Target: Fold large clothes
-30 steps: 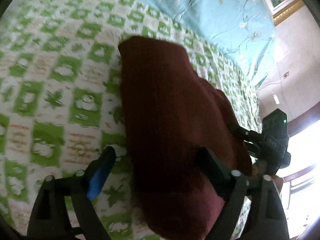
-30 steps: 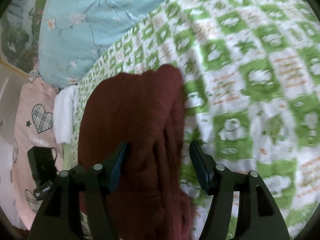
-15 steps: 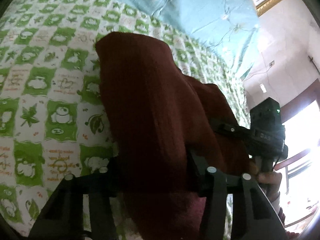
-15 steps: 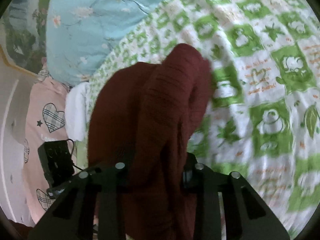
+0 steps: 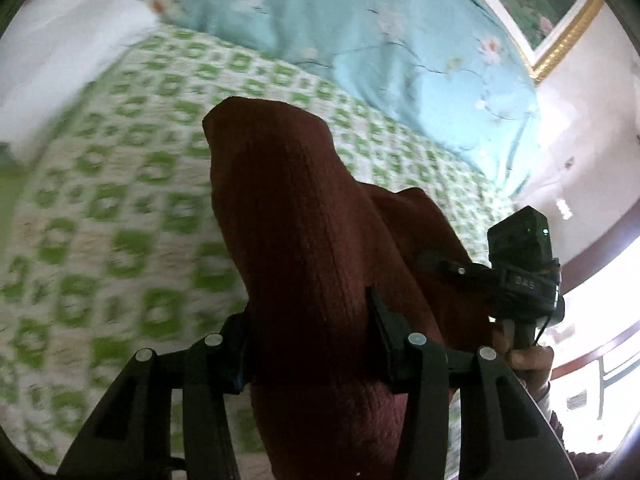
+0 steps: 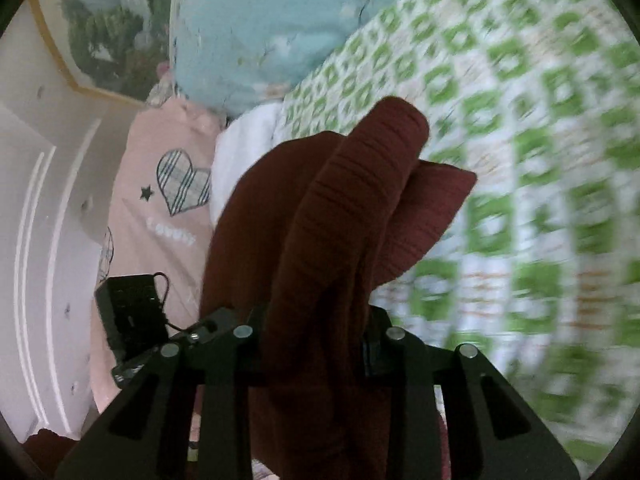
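Left gripper (image 5: 310, 344) and right gripper (image 6: 316, 344) each pinch a bunched fold of the dark red ribbed knit garment (image 5: 296, 216), having just closed on it, holding it above the green-and-white checked quilt (image 5: 120, 208). Only the left view shows the hand (image 5: 528, 356) gripping the right tool; only the right view shows the pink heart-print pillow (image 6: 160, 208). Both grippers tilt downward.
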`<state>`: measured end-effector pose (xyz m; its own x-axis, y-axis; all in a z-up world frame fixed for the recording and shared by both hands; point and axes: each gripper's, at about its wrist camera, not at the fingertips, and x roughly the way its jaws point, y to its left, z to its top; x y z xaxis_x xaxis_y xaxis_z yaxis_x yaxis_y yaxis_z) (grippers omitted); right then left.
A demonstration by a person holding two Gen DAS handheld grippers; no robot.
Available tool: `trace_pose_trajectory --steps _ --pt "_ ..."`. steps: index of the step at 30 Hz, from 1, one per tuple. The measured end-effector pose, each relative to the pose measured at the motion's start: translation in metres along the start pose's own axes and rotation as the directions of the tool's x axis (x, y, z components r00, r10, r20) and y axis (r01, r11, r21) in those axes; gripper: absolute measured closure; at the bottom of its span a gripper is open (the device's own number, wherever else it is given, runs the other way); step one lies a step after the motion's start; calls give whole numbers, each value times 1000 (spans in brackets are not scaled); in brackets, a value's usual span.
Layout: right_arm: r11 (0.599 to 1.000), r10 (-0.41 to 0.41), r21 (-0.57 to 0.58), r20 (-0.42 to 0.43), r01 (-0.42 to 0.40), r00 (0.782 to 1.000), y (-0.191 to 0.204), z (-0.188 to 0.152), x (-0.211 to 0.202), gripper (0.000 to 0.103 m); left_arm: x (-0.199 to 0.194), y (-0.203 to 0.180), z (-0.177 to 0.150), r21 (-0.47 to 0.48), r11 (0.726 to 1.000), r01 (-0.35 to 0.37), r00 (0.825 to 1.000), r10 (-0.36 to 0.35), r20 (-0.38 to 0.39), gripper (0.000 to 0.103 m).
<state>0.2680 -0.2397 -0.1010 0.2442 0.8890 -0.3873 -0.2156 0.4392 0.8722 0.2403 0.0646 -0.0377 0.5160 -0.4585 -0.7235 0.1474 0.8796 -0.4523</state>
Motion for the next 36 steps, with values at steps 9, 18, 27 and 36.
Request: trace_pose_trajectory --steps 9,18,27,36 --pt "988 -149 24 -43 151 988 -18 -17 26 61 11 64 -32 -99 995 -1 1000 0 -8 46" --pt "969 -245 32 51 244 968 -10 -17 -9 50 -46 54 -63 -109 994 17 993 -4 122 45" --pt "949 -308 -53 51 310 950 8 -9 13 75 -63 26 -95 3 996 94 986 -94 135 49" --pt "907 -389 -129 104 400 916 20 9 11 96 -39 10 -97 96 986 133 988 -139 64 52"
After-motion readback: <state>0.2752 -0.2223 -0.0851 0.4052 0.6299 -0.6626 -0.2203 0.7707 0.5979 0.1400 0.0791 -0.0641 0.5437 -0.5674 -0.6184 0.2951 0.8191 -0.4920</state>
